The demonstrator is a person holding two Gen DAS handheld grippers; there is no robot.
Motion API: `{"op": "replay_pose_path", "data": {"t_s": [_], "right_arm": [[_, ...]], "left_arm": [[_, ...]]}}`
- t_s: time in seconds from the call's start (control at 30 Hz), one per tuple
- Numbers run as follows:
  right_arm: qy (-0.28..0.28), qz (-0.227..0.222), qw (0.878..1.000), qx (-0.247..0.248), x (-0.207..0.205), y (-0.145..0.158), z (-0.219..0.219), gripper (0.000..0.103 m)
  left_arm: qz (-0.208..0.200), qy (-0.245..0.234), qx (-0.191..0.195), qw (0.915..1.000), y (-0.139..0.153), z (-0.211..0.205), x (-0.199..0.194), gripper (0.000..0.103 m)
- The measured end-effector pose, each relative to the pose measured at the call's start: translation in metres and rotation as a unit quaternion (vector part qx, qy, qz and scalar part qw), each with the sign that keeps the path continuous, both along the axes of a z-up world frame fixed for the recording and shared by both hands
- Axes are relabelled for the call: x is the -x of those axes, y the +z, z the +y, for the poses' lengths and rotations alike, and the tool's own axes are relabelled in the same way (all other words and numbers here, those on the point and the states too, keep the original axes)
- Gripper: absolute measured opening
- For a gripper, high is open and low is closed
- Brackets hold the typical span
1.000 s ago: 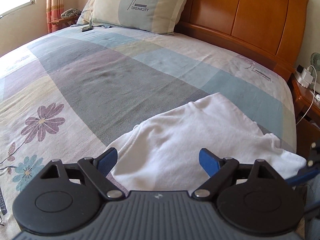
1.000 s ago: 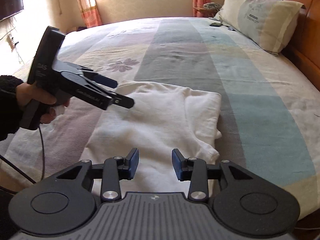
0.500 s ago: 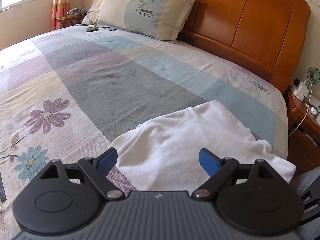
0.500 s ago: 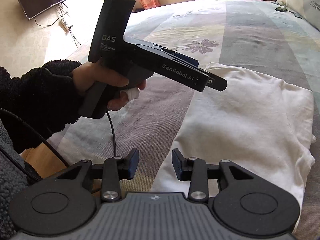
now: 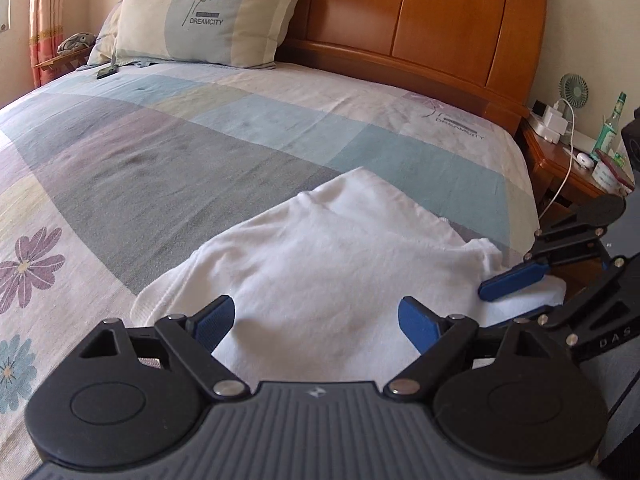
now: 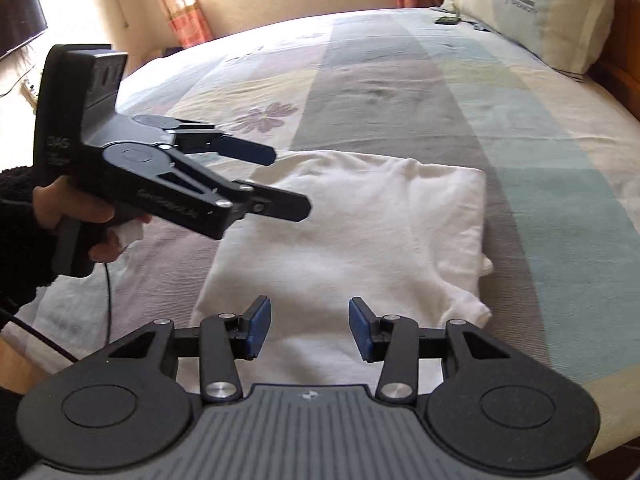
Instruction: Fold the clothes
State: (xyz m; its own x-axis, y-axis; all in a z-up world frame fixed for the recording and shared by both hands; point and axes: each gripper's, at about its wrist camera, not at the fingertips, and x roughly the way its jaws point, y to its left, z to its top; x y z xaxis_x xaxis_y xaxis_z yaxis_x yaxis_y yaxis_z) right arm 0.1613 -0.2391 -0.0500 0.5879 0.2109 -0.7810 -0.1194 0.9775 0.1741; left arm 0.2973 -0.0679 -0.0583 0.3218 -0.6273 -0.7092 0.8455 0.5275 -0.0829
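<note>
Left wrist view: looks down over the white garment (image 5: pixel 332 264), spread flat and apparently already partly folded, at lower centre of the frame on the near edge of the bed (image 5: pixel 160 168). Shows the left gripper (image 5: pixel 316 320) with jaws wide and nothing between them, poised above the garment's near hem without visibly touching it. Differs from a moment ago at the right edge of the frame: now takes in the right gripper (image 5: pixel 520 300), one blue pad lying over the garment's lower right corner, though cannot tell whether it touches the cloth. Right wrist view: faces the garment squarely again instead of the left hand (image 6: pixel 80 220) and the floor beyond the bed, which filled it half a second ago. Catches the right jaws opening from a narrow gap to a middling one, empty, with white cloth beneath them. Places the left gripper in the left half of the frame, above the garment's far left corner. Suggests both grippers settling over the near edge for the next fold; no grasp made yet, so probably needs a pinch at each near corner first.
</note>
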Motion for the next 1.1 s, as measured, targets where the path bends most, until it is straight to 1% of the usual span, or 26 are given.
{"op": "replay_pose_path", "data": {"t_s": [0.03, 0.07, 0.1, 0.13, 0.2, 0.23, 0.27, 0.3, 0.37, 0.4, 0.43, 0.5, 0.57, 0.6, 0.7, 0.73, 0.8, 0.87, 0.9, 0.97, 1.0, 1.07, 1.1], "right_arm": [[-0.015, 0.015, 1.0, 0.017, 0.0, -0.008, -0.006, 0.049], [-0.022, 0.017, 0.999, 0.017, 0.004, -0.012, -0.011, 0.049], [-0.027, 0.013, 0.999, 0.012, 0.009, -0.014, -0.014, 0.049], [-0.033, 0.013, 0.999, 0.005, 0.013, -0.014, -0.017, 0.05], [-0.04, 0.015, 0.999, 0.016, 0.018, -0.01, -0.014, 0.05], [-0.04, 0.011, 0.999, 0.024, 0.021, -0.007, -0.012, 0.053], [-0.039, 0.005, 0.999, 0.032, 0.023, -0.004, -0.009, 0.055], [-0.037, 0.002, 0.999, 0.036, 0.025, -0.002, -0.007, 0.059], [-0.035, 0.002, 0.999, 0.036, 0.026, -0.001, -0.005, 0.059], [-0.036, 0.005, 0.999, 0.04, 0.026, -0.002, -0.005, 0.059], [-0.037, 0.009, 0.998, 0.045, 0.027, -0.003, -0.005, 0.059], [-0.044, 0.02, 0.997, 0.054, 0.03, -0.005, -0.007, 0.06], [-0.059, 0.029, 0.997, 0.047, 0.038, -0.005, -0.014, 0.06], [-0.066, 0.028, 0.997, 0.04, 0.041, -0.003, -0.017, 0.06], [-0.068, 0.013, 0.997, 0.021, 0.048, 0.008, -0.018, 0.06], [-0.063, 0.009, 0.998, 0.015, 0.049, 0.01, -0.017, 0.061], [-0.065, 0.022, 0.997, 0.022, 0.047, 0.002, -0.015, 0.063], [-0.069, 0.039, 0.996, 0.032, 0.046, -0.008, -0.014, 0.064], [-0.075, 0.044, 0.996, 0.029, 0.047, -0.012, -0.016, 0.063], [-0.091, 0.045, 0.995, 0.014, 0.052, -0.015, -0.021, 0.063], [-0.094, 0.041, 0.995, 0.009, 0.054, -0.013, -0.022, 0.063], [-0.097, 0.035, 0.995, 0.007, 0.058, -0.009, -0.023, 0.064], [-0.098, 0.036, 0.995, 0.005, 0.059, -0.01, -0.023, 0.064]], "left_arm": [[-0.002, 0.004, -0.022, 0.9997, -0.007, 0.0, 0.001, 0.089], [-0.008, 0.014, -0.033, 0.9993, -0.009, 0.001, 0.001, 0.089], [-0.011, 0.022, -0.032, 0.9992, -0.007, 0.004, 0.001, 0.088], [-0.007, 0.018, -0.014, 0.9997, 0.002, 0.007, 0.001, 0.088], [-0.008, 0.008, 0.022, 0.9997, 0.018, 0.011, 0.001, 0.089], [-0.01, 0.0, 0.037, 0.9993, 0.024, 0.008, 0.002, 0.09], [-0.007, -0.008, 0.043, 0.999, 0.026, 0.005, 0.002, 0.091], [0.003, -0.018, 0.039, 0.9991, 0.022, -0.003, 0.002, 0.091], [0.02, -0.03, 0.025, 0.999, 0.012, -0.016, 0.003, 0.091], [0.028, -0.027, 0.005, 0.9992, 0.001, -0.023, 0.003, 0.091], [0.026, -0.018, -0.011, 0.9995, -0.006, -0.026, 0.003, 0.091], [0.008, -0.01, -0.018, 0.9997, -0.002, -0.031, 0.007, 0.091], [0.017, -0.014, 0.006, 0.9997, 0.012, -0.032, 0.008, 0.091], [0.016, -0.02, 0.023, 0.9994, 0.018, -0.033, 0.009, 0.091], [0.021, -0.045, 0.054, 0.9973, 0.032, -0.05, 0.008, 0.092], [0.022, -0.048, 0.052, 0.9972, 0.031, -0.058, 0.007, 0.092], [0.029, -0.052, 0.041, 0.9974, 0.023, -0.075, 0.005, 0.092], [0.041, -0.053, 0.023, 0.9975, 0.012, -0.092, 0.001, 0.092], [0.051, -0.044, 0.002, 0.9977, 0.005, -0.101, -0.002, 0.091], [0.035, -0.03, -0.003, 0.9989, 0.006, -0.108, 0.002, 0.089], [0.031, -0.043, 0.016, 0.9984, 0.012, -0.108, 0.005, 0.09], [0.042, -0.068, 0.062, 0.9948, 0.023, -0.108, 0.007, 0.092], [0.049, -0.073, 0.06, 0.9943, 0.022, -0.114, 0.007, 0.092]]}}
